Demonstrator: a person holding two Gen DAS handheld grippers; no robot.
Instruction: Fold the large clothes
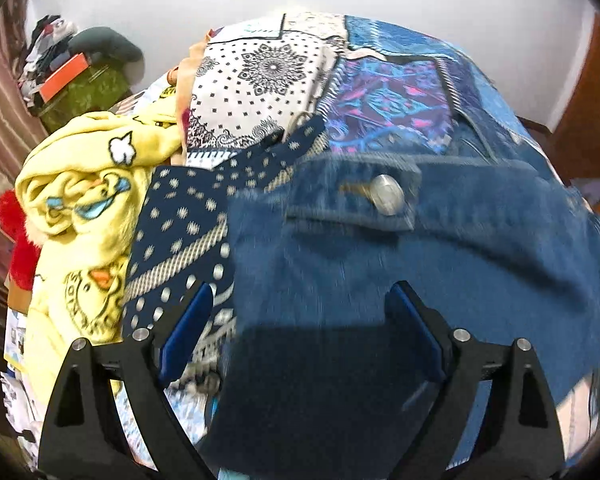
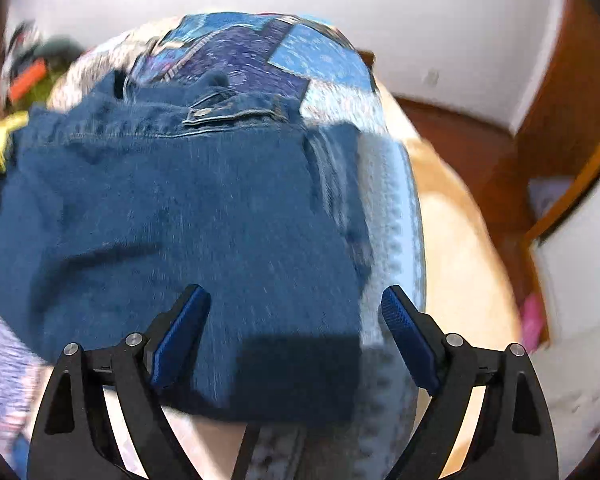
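A pair of blue denim jeans [image 1: 420, 264] lies spread on the patterned bedspread [image 1: 384, 96], its metal waist button [image 1: 386, 194] facing up. My left gripper [image 1: 300, 300] hovers open just over the denim near its left edge, nothing between its blue pads. In the right wrist view the same jeans [image 2: 172, 216] fill the middle, waistband [image 2: 224, 114] at the far side. My right gripper [image 2: 296, 300] is open above the near right corner of the denim, pads clear of the cloth.
A navy dotted cloth [image 1: 184, 232] and a yellow cartoon-print blanket [image 1: 84, 216] lie left of the jeans, with a red item [image 1: 18, 240] beyond. A cluttered green box [image 1: 80, 88] stands at the far left. The bed's right edge [image 2: 452, 216] drops to a wooden floor [image 2: 480, 140].
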